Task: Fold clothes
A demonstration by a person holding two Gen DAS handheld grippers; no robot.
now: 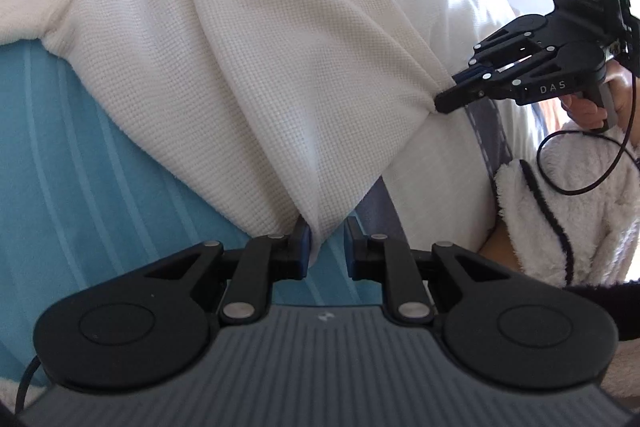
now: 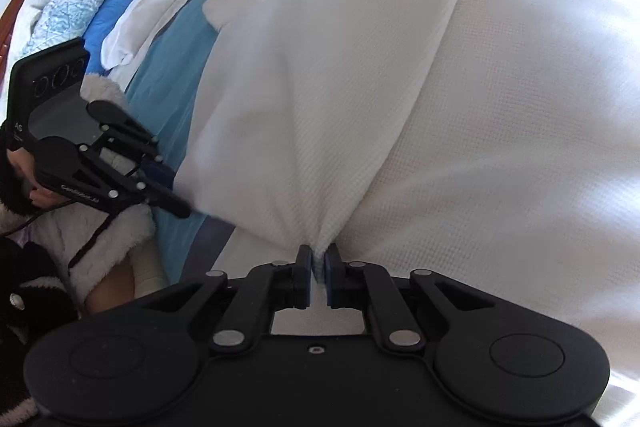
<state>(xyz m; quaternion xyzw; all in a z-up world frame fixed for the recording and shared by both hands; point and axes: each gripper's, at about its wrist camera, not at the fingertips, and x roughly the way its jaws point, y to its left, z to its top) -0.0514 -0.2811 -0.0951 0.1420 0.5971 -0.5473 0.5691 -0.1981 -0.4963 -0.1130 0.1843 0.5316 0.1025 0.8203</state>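
White garment (image 1: 240, 75) lifted off blue bedsheet (image 1: 80, 167); left gripper (image 1: 326, 247) and right gripper (image 2: 318, 275) each pinching its hem; folding barely begun.

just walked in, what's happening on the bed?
A person is folding a white waffle-knit garment on a bed with a blue striped sheet, holding a tool in each hand. The right tool is pinched shut on a gathered bit of the garment's edge. The left tool has another corner of fabric between its fingers, though a gap shows on one side. The cloth is lifted and stretched between the two tools; no fold is laid down yet.
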